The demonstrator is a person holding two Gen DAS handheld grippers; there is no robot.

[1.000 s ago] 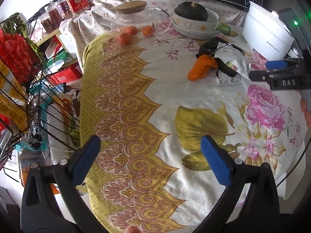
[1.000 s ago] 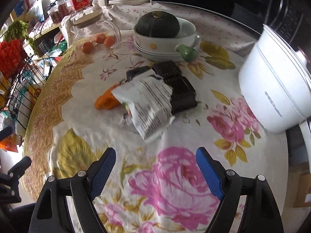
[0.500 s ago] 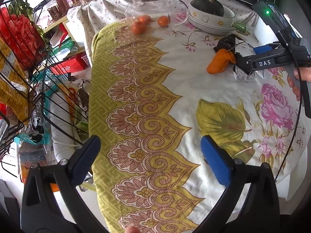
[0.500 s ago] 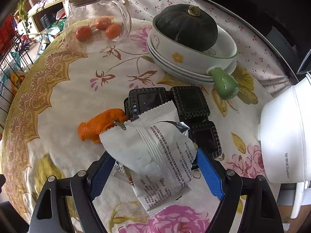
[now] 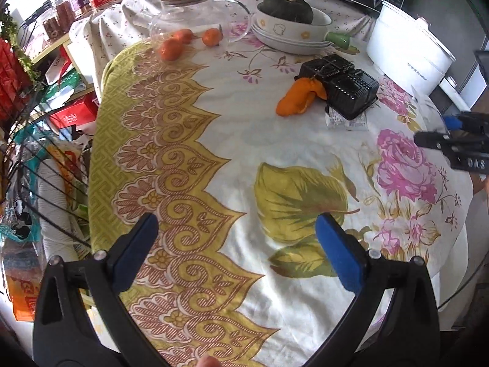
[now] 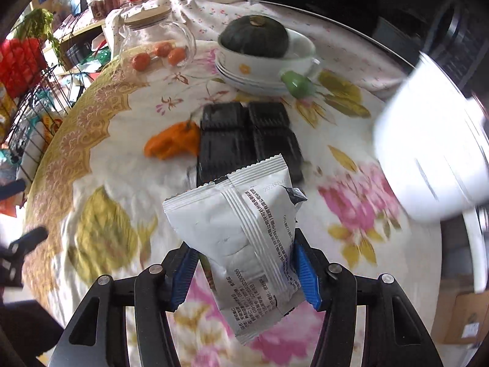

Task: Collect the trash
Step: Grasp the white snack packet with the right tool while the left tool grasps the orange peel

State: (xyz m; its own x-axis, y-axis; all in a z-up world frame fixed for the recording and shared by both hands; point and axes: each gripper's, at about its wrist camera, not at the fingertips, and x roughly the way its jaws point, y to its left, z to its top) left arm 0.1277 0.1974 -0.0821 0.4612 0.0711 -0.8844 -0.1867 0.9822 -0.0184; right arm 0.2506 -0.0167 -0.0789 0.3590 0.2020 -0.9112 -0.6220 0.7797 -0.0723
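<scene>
a round table (image 5: 214, 128) under a flowered cloth with a yellow patterned border stands in a crowded kitchen, a wire rack (image 5: 27, 140) off its left edge. the right gripper (image 6: 244, 270) has its jaws closing on a white snack wrapper (image 6: 244, 232), blue pads against both sides, the wrapper lifted clear above the cloth. behind it lie a black plastic tray (image 6: 241, 140) and an orange peel (image 6: 171, 143) touching it, near the table's middle. the left gripper (image 5: 237, 244) hangs over the near edge, jaws wide apart and empty.
</scene>
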